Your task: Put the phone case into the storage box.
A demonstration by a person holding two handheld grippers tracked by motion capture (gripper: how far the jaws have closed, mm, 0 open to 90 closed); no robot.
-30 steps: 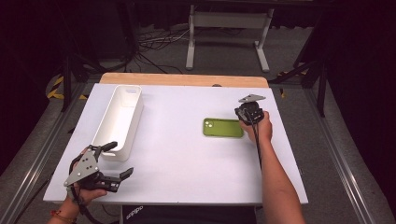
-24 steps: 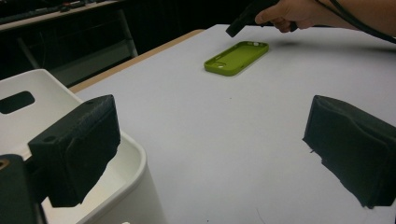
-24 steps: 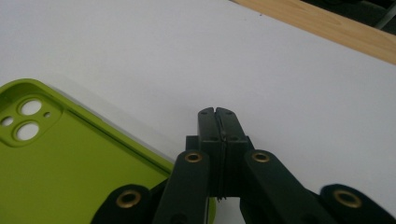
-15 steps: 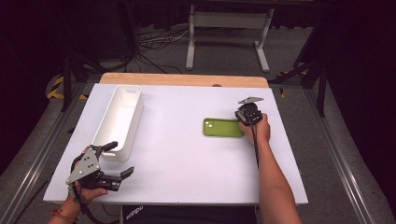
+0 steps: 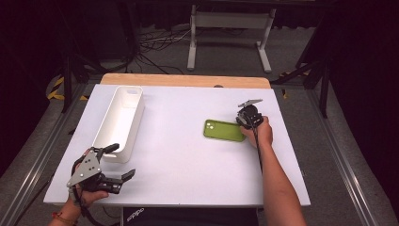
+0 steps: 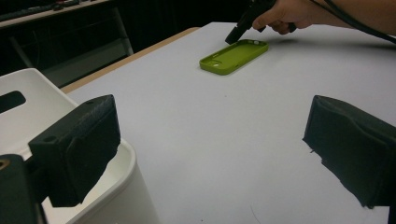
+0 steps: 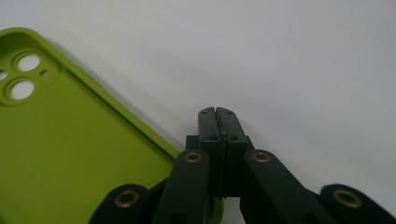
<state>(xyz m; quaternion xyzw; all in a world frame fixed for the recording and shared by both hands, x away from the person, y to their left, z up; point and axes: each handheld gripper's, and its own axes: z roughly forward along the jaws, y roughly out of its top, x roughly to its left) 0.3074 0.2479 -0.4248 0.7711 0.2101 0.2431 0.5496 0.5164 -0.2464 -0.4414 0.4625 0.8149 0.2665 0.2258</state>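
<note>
Green phone case [image 5: 224, 130] lies flat on the white tabletop [image 5: 188, 160], right of centre, open side up, camera cutouts at its left end in the high view. Long axis runs left-right across the tabletop, slightly skewed. Right hand-held gripper [image 5: 245, 121] sits at the case's right short end, tips down at the tabletop; in the right gripper view its jaws are pressed together with nothing between them, just off the case's edge, and the case [image 7: 70, 154] lies to the left of the tips there. Can't tell whether the tips touch the rim or sit just beside it. Left hand-held gripper [image 5: 115, 165] is at the near-left corner, well apart from the case, jaws spread wide and empty, with the near end of the white bin [image 5: 120, 120] just beside one jaw. From the left gripper view the case [image 6: 233, 56] is far ahead across bare tabletop, with the right hand [image 6: 285, 11] over its far end. So the right one is clearly the nearer. My guess: any pick needs its jaws to part first, then close across the thin rim at that short end; the case is light and shallow and could slide instead of lifting. Readable text: "adidas" on the dark item [image 5: 134, 213] at the near tabletop edge. No brand legible on the case.
</note>
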